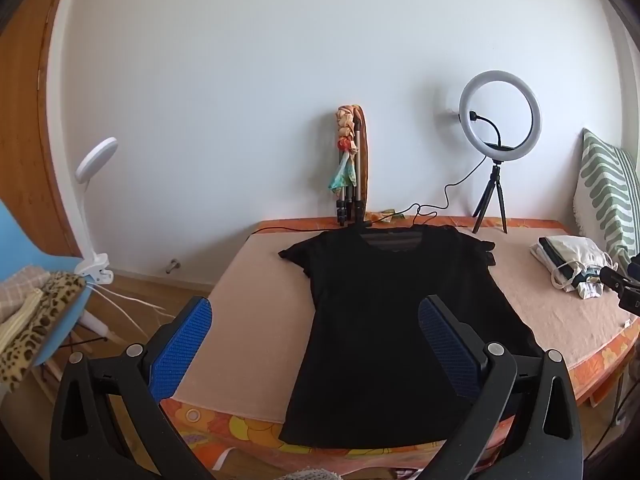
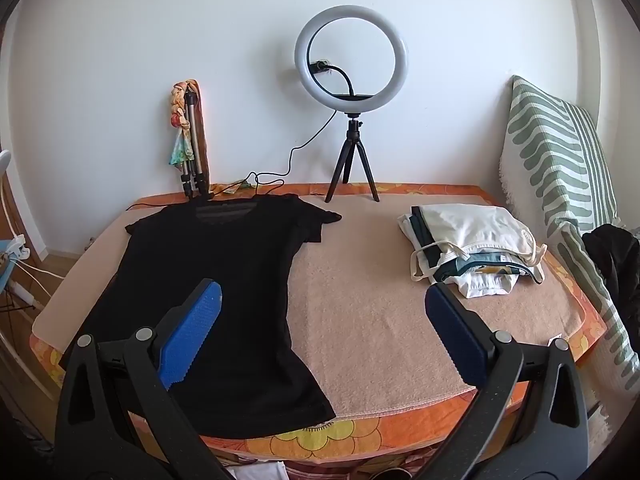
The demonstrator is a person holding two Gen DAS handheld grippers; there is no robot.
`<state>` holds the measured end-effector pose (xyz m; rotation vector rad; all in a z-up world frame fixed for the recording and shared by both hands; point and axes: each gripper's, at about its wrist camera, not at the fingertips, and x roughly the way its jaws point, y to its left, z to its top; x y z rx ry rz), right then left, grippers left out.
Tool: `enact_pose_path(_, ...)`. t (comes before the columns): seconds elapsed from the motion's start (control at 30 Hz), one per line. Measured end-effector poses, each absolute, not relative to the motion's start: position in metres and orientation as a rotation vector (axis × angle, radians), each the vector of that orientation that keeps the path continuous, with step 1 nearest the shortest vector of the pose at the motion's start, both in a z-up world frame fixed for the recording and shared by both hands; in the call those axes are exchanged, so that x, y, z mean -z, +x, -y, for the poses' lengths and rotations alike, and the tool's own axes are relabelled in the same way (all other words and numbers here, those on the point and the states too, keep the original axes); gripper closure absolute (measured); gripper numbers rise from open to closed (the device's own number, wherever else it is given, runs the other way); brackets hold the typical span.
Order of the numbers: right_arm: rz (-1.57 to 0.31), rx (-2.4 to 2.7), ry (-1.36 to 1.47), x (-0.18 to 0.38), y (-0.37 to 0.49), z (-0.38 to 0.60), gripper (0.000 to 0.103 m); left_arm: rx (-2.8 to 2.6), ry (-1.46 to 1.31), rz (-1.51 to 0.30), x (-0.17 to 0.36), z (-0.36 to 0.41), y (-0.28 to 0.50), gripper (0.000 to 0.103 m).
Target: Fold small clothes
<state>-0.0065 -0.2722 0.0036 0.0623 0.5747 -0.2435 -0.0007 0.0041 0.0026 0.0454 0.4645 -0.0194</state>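
The black T-shirt (image 1: pixel 380 320) lies flat on the bed (image 2: pixel 380 312), neckline at the far side. Left tool (image 1: pixel 316 332) and right tool (image 2: pixel 320 308) hover above the near edge, jaws fully apart, holding nothing. Folded clothes (image 2: pixel 472 248) lie far right.

Lighting: even, soft daylight — bright white wall (image 1: pixel 240 80), faint shadows behind the ring light (image 2: pixel 351 54). Black shirt (image 1: pixel 392 320) reads nearly featureless. Quality: sharp centre — strong fisheye bending and dark vignette at corners; no motion blur.

A plain white wall (image 2: pixel 160 20) backs the bed (image 2: pixel 360 280), beside a wood floor (image 1: pixel 160 284).
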Motion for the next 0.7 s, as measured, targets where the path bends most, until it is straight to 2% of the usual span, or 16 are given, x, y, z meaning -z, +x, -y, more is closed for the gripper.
enact_pose_path(0.7,-0.581,0.245,0.071,-0.0048,-0.004,0.2752,0.0,0.027,0.039,-0.46,-0.0031,-0.0033,-0.003,0.0)
